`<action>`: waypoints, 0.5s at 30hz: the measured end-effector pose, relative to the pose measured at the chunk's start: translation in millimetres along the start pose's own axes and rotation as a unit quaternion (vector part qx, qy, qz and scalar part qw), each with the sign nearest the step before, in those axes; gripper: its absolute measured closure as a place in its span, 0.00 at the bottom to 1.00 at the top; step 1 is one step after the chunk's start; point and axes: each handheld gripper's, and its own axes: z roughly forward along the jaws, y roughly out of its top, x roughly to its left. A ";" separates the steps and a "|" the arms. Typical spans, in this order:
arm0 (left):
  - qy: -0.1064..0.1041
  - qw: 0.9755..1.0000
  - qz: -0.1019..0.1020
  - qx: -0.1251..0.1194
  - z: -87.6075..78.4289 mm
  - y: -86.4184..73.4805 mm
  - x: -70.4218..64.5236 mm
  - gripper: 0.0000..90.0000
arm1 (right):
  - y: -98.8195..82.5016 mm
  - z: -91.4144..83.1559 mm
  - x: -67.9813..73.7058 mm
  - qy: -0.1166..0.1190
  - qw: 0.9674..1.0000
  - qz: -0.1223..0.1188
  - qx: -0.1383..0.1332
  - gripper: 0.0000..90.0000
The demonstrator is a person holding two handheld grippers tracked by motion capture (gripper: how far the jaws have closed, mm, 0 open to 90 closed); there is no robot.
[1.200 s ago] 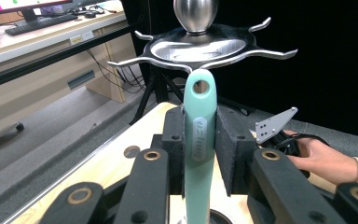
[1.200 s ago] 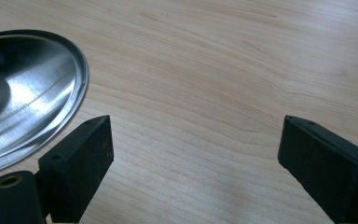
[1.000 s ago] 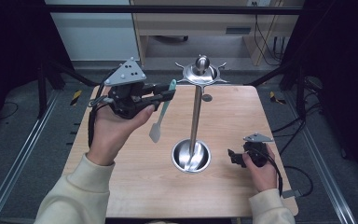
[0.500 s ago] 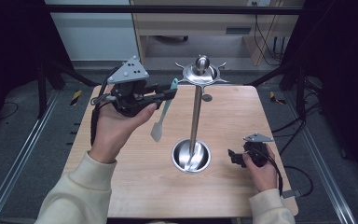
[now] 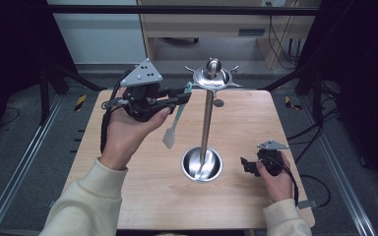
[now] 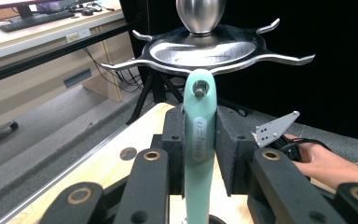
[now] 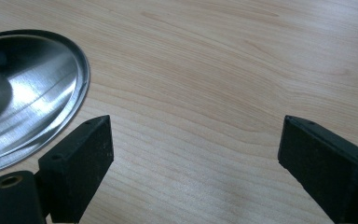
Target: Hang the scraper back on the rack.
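Leftmost, left gripper (image 5: pixel 186 93): raised, clamped on mint-green spatula (image 5: pixel 174 123), handle hole just beside a hook of the steel rack (image 5: pixel 207 118). Centre: rack's dish base on wooden table (image 5: pixel 142 196). Right gripper (image 5: pixel 243 164): jaws apart, holding nothing, resting low on table.

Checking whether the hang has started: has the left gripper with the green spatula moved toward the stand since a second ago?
No. The left gripper holds the green spatula just left of the stand's hook ring, the same gap as before.
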 end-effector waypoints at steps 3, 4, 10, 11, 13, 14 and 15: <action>0.000 1.000 0.000 -0.001 1.5 0.5 -0.9 0.82 | -0.1 -0.2 -0.6 -0.002 1.000 0.001 0.000 0.12; 0.001 1.000 0.001 -0.001 2.0 0.7 -1.2 0.82 | -0.1 -0.1 -0.5 -0.001 1.000 0.000 -0.001 0.12; 0.001 1.000 0.001 -0.002 5.2 1.3 -1.4 0.82 | 0.0 0.0 0.0 0.000 1.000 0.000 0.001 0.12; 0.000 1.000 0.001 -0.002 5.7 1.4 -1.4 0.82 | 0.0 0.0 0.1 0.000 1.000 0.001 0.001 0.12; 0.000 1.000 0.001 -0.002 6.8 1.5 -1.5 0.82 | -0.1 0.2 -0.1 0.000 1.000 -0.001 0.000 0.12; 0.000 1.000 0.001 -0.002 7.1 1.5 -1.4 0.82 | -0.1 0.2 -0.1 0.000 1.000 -0.001 0.000 0.12; 0.000 1.000 0.000 -0.003 7.4 1.4 -1.3 0.82 | 0.0 0.1 0.1 0.000 1.000 0.000 0.001 0.12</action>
